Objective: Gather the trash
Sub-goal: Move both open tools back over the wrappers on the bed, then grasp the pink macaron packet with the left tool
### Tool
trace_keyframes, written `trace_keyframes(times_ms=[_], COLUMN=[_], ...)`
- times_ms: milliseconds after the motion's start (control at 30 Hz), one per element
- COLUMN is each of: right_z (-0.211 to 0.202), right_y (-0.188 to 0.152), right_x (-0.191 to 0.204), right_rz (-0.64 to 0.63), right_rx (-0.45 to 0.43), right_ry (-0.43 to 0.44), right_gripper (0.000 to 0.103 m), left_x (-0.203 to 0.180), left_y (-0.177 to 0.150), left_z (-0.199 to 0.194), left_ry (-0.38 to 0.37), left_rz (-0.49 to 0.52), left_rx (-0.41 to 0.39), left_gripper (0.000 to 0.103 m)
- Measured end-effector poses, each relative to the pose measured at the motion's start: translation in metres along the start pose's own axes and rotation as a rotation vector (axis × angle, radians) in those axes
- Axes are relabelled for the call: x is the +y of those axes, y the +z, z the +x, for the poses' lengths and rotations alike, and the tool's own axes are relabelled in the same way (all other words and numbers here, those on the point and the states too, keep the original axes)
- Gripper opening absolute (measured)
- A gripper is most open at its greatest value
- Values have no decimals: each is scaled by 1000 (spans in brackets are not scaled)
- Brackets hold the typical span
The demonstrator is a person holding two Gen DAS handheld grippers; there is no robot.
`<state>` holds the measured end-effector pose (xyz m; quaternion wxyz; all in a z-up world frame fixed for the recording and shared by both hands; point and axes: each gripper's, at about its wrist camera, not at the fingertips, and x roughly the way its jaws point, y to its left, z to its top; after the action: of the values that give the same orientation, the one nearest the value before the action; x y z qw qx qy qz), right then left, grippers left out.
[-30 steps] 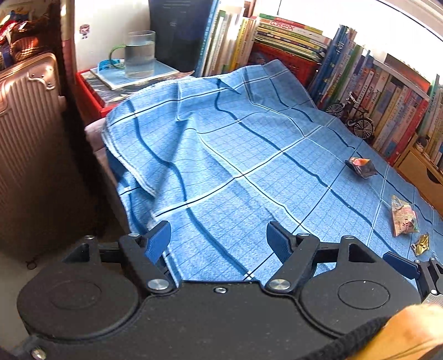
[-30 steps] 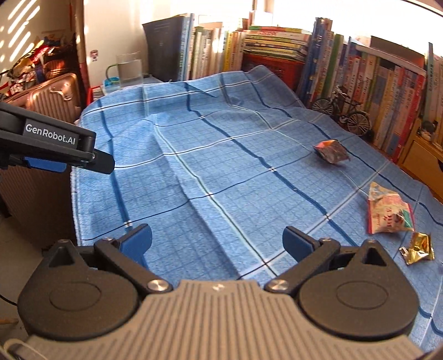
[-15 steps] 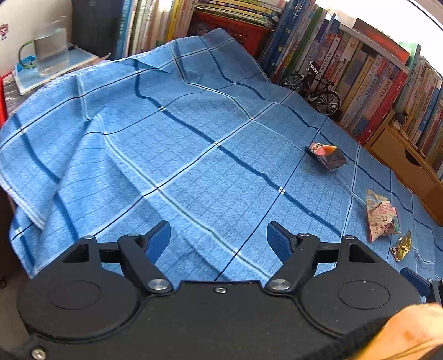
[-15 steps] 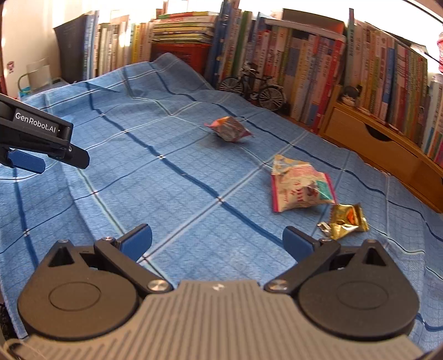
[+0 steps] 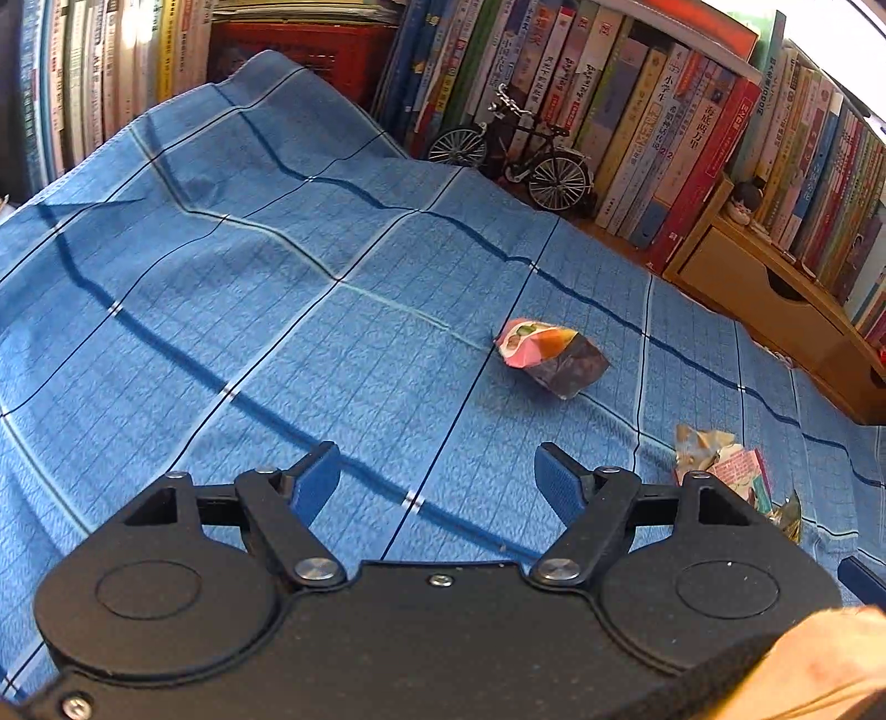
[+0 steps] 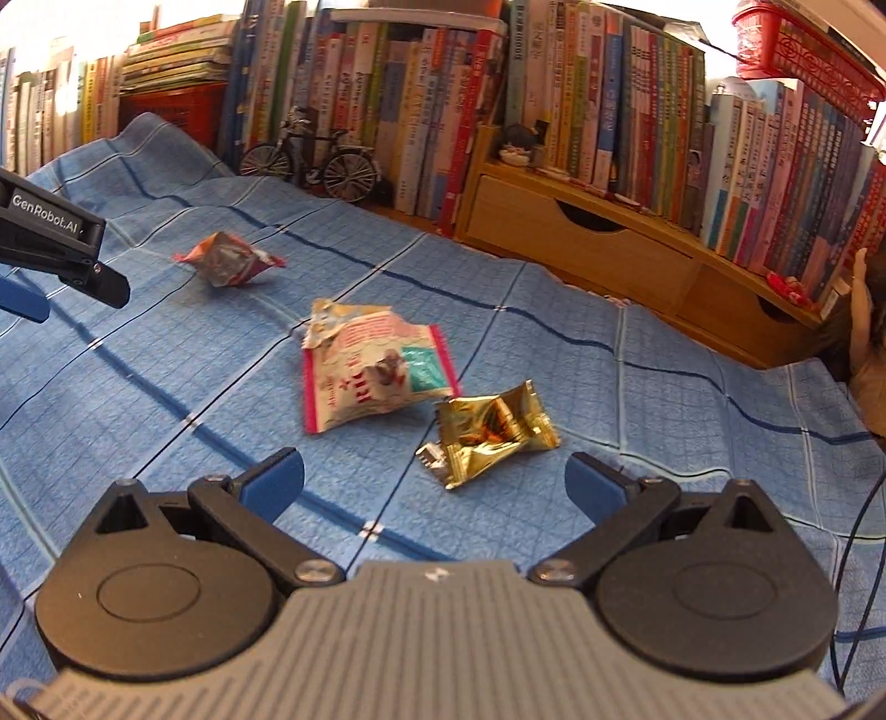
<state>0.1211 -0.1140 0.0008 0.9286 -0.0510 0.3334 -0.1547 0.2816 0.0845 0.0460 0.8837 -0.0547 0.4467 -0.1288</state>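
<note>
Three pieces of trash lie on a blue checked cloth [image 6: 609, 387]. A gold foil wrapper [image 6: 487, 435] sits just ahead of my right gripper [image 6: 434, 479], which is open and empty. Beyond it lies a pink and white snack bag [image 6: 371, 368], and farther left a crumpled red wrapper [image 6: 227, 260]. In the left wrist view that crumpled wrapper [image 5: 551, 357] lies ahead and slightly right of my open, empty left gripper [image 5: 437, 479]. The snack bag [image 5: 720, 459] shows at the right, partly behind the gripper body. The left gripper's side [image 6: 55, 243] enters the right wrist view at the left edge.
Rows of upright books [image 6: 609, 99] line the back. A small model bicycle [image 6: 310, 158] stands at the cloth's far edge. A wooden drawer unit [image 6: 581, 238] sits under the books on the right. A red basket [image 6: 797, 39] is on top at the upper right.
Both views have swung right across the cloth. The glass and suitcase have left view. The wrappers now lie closer and nearer the middle. Both grippers stay open.
</note>
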Motion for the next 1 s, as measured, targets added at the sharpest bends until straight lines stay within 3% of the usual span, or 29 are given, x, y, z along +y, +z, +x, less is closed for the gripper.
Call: trace_keyframes(times_ms=[600,1000], right_z=[42,49], right_y=[-1,-1], right_x=[-14,-13], right_rz=[62,61], right_rx=[27,16], right_ry=[-12,10], right_gripper=[103,102], left_x=[-40,-60], left_y=[28,42], left_z=[61,76], left_ry=[22,-65], left_rz=[140,213], left_rx=[12,-12], left_gripper=[76,82])
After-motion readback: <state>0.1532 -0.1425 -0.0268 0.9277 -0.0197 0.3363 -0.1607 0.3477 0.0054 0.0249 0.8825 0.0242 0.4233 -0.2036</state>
